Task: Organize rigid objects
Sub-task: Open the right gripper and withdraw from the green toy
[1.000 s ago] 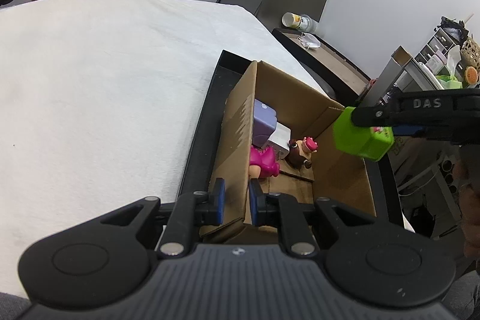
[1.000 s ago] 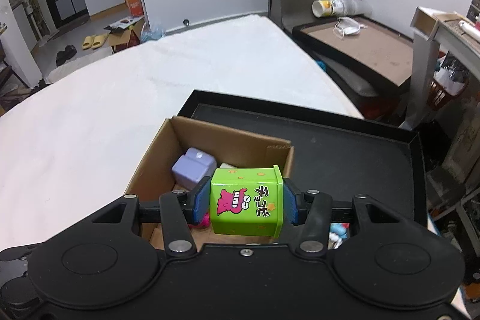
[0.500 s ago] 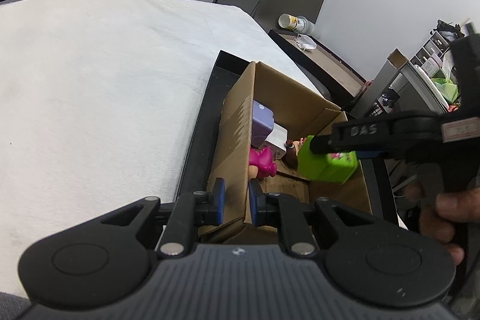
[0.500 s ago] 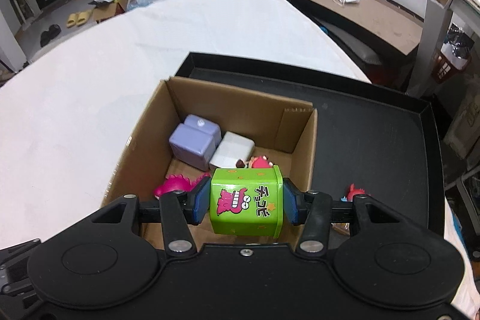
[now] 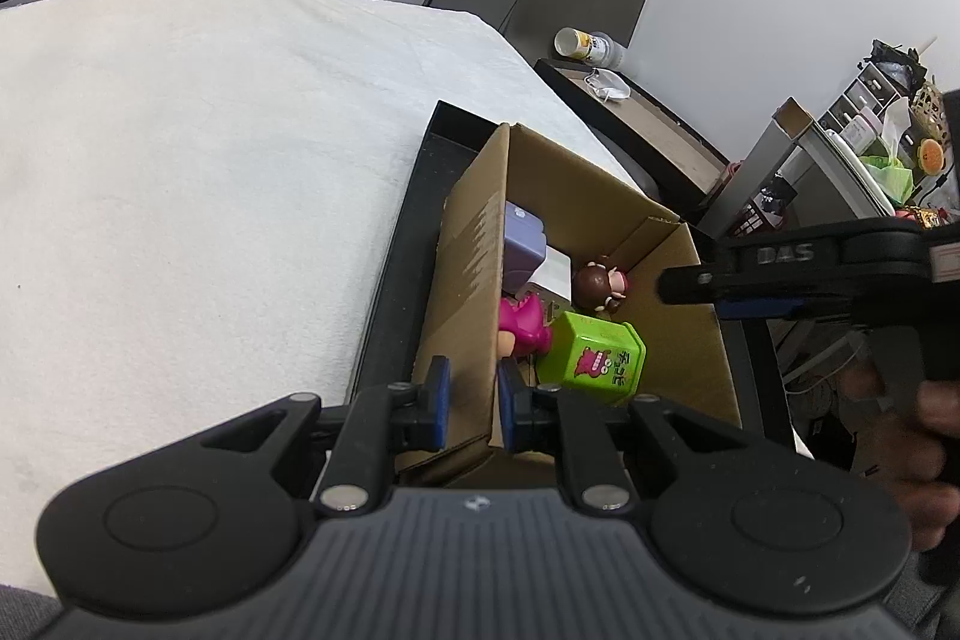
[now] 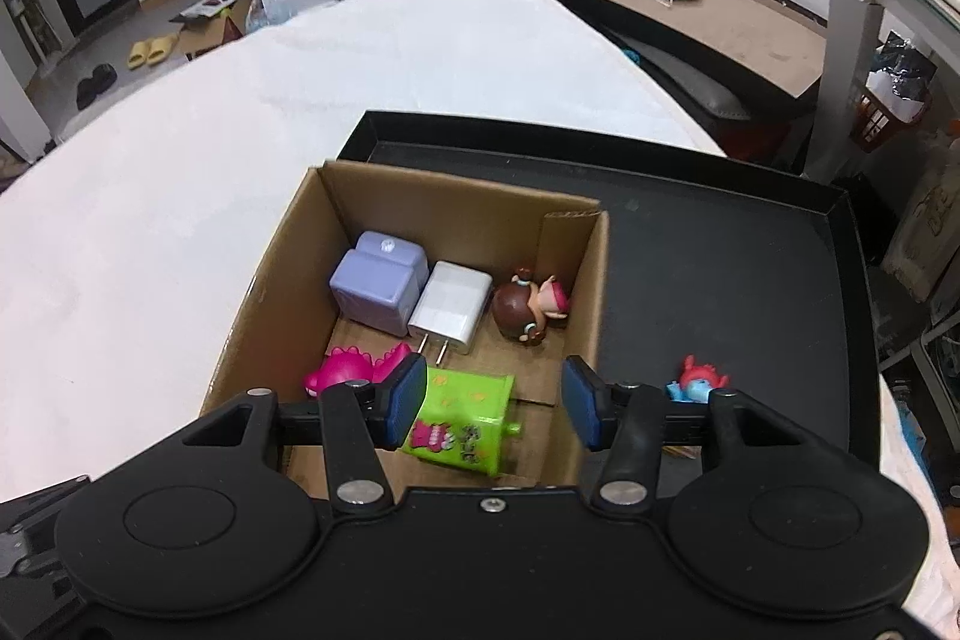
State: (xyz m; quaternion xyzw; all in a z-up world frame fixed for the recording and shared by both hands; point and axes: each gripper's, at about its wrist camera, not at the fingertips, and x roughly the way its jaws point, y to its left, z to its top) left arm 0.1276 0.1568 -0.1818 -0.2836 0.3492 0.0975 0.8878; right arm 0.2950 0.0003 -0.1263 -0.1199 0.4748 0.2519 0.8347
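Observation:
A green cartoon-printed box [image 6: 465, 424] lies tilted on the floor of the cardboard box [image 6: 282, 280], free of the pads. Above it my right gripper [image 6: 495, 400] is opening, its right pad well apart from the green box. In the left wrist view the green box [image 5: 591, 358] rests beside a pink dinosaur toy [image 5: 525, 328]. My left gripper [image 5: 471, 394] is shut on the near wall of the cardboard box [image 5: 474, 244]. A purple block [image 6: 378, 289], a white charger [image 6: 450, 316] and a brown-haired figurine [image 6: 528, 310] also lie inside.
The cardboard box stands in a black tray [image 6: 720, 280] on a white-covered table [image 6: 180, 160]. A small blue and red figurine [image 6: 696, 379] lies on the tray to the right. A person's hand [image 5: 924, 436] holds the right gripper. A side table [image 6: 720, 16] stands behind.
The right gripper came down over the cardboard box and let go of the green box, which now lies inside. The left gripper kept its hold on the wall.

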